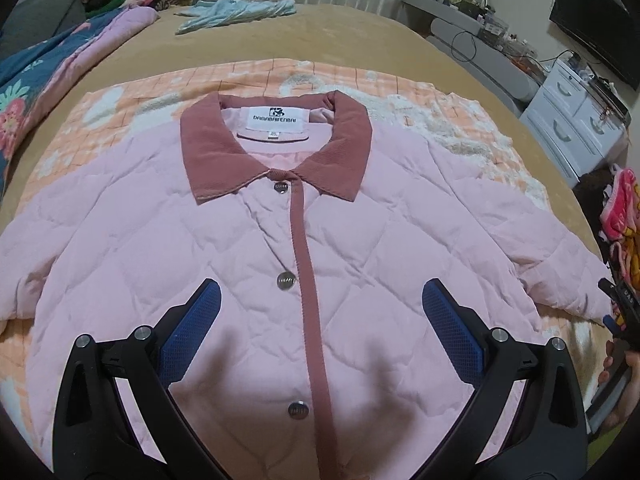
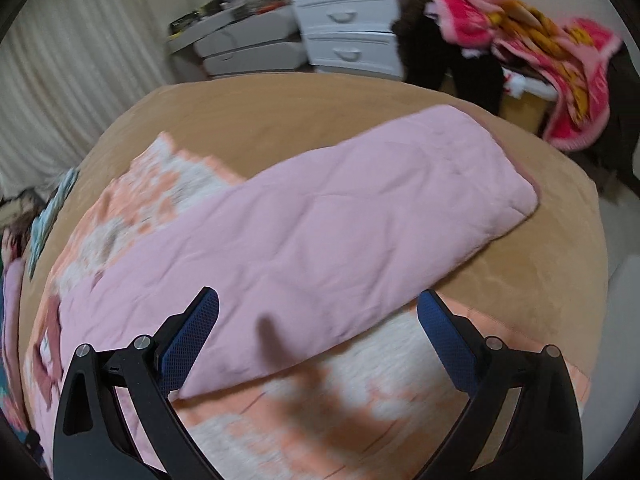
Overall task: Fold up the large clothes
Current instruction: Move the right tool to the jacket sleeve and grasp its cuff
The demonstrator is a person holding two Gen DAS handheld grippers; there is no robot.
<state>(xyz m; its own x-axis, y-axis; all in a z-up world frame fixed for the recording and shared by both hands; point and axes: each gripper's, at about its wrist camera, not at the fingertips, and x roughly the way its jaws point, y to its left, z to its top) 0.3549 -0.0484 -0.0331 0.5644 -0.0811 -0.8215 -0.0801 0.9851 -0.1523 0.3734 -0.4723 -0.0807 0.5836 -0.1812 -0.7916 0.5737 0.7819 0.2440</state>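
A pink quilted jacket (image 1: 224,248) with a dusty-red collar (image 1: 276,144) and snap buttons lies face up and buttoned on an orange-and-white checked blanket (image 1: 132,96). My left gripper (image 1: 320,300) hovers open above the jacket's chest, one blue pad on each side of the red placket. In the right wrist view the jacket's right sleeve (image 2: 360,208) stretches out across the blanket (image 2: 320,412) toward the bed's edge. My right gripper (image 2: 318,308) stands open just above the sleeve's near edge, holding nothing. The right gripper also shows at the edge of the left wrist view (image 1: 624,312), held by a hand.
The bed has a tan cover (image 1: 352,36). A floral quilt (image 1: 36,80) and a clothes pile lie at the far left, a light blue garment (image 1: 236,12) at the far end. White drawers (image 2: 348,20) and a pink-and-yellow blanket (image 2: 536,52) stand beyond the right side.
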